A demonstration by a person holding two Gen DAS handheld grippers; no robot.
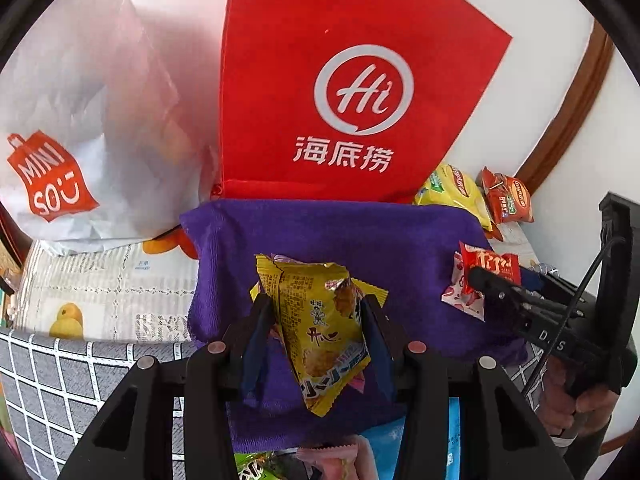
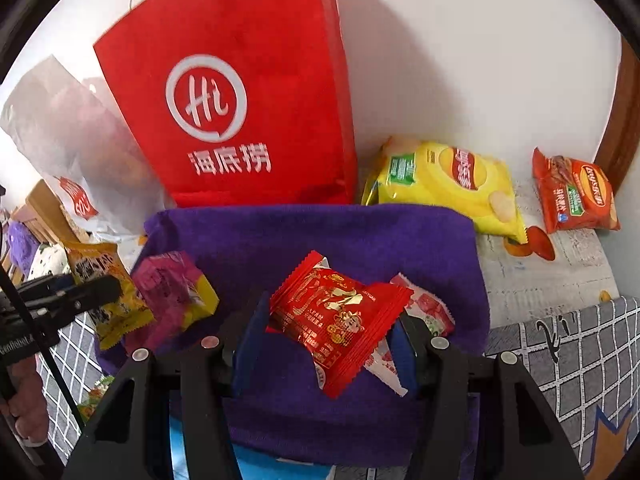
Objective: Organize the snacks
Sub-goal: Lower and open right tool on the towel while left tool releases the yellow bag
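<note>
My left gripper (image 1: 316, 312) is shut on a yellow snack packet (image 1: 320, 328), with a pink packet partly hidden behind it, held above a purple cloth (image 1: 340, 232). My right gripper (image 2: 332, 320) is shut on a red snack packet (image 2: 340, 316), with a white and red packet (image 2: 428, 308) behind it, above the same purple cloth (image 2: 312, 232). In the right wrist view the left gripper (image 2: 100, 288) shows at the left with the yellow packet (image 2: 104, 280) and pink packet (image 2: 172, 288). In the left wrist view the right gripper (image 1: 480, 276) shows at the right with its red packet (image 1: 496, 264).
A red Haidilao bag (image 1: 340, 80) stands behind the cloth, also in the right wrist view (image 2: 240, 100). A white Miniso bag (image 1: 80, 140) stands to its left. A yellow chips bag (image 2: 448, 184) and an orange-red chips bag (image 2: 576, 196) lie by the wall at the right.
</note>
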